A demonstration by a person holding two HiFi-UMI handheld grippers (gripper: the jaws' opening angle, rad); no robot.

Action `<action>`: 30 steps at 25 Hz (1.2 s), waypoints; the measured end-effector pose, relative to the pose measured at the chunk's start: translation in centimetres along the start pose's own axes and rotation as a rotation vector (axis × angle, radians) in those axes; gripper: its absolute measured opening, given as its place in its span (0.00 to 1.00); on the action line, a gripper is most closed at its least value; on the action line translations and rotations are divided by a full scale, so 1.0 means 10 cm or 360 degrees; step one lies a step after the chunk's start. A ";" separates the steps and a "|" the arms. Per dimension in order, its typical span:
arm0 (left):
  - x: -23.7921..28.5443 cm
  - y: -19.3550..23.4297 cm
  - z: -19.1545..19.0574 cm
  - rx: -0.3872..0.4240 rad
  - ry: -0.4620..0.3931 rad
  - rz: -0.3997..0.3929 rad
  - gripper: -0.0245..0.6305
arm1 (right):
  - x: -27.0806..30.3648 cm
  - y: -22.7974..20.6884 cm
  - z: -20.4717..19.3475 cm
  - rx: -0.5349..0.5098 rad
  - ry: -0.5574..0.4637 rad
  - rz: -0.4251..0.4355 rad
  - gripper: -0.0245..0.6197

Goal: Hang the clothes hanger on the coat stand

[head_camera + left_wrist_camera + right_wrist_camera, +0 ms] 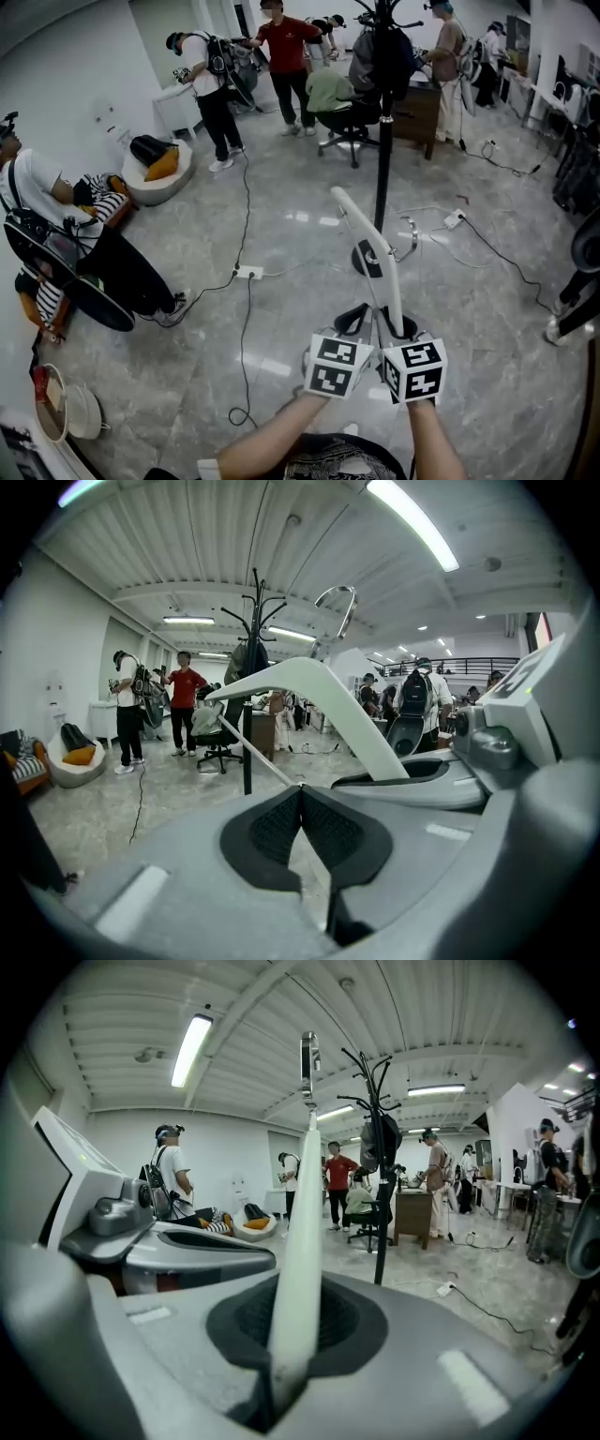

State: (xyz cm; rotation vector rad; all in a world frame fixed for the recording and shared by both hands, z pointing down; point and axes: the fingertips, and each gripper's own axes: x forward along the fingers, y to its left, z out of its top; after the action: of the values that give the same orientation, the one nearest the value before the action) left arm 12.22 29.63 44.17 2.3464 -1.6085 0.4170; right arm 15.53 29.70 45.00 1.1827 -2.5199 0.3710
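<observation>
A white clothes hanger [367, 246] with a metal hook [410, 238] is held out over the floor in front of me. My right gripper [401, 326] is shut on the end of one white hanger arm [300, 1241], with the hook [309, 1057] standing up beyond it. My left gripper [352, 323], close beside the right, is shut on the hanger's thin lower bar [251, 748]; the white arm [323, 694] and hook [337, 607] rise past its jaws. The black coat stand [382, 141] stands a few steps ahead, with a dark garment hanging near its top [380, 1143].
Several people stand or sit around the room. A black office chair [349, 120] and a desk [417, 111] lie behind the stand. Cables and a power strip [248, 273] run over the grey floor. A seated person [56, 234] is at the left.
</observation>
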 end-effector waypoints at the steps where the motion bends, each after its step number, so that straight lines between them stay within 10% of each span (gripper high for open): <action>1: 0.03 0.00 0.01 -0.0001 0.0001 0.0002 0.04 | 0.02 -0.02 0.00 0.0002 0.0003 0.0006 0.09; 30: 0.84 1.46 0.47 -0.0033 0.0006 -0.0172 0.04 | 1.56 0.02 0.76 0.0039 0.0065 -0.0097 0.09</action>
State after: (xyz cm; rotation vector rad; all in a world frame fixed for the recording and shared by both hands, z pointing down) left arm 1.82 15.55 43.80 2.4018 -1.4684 0.3796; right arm 4.64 16.28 44.35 1.2451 -2.4454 0.4080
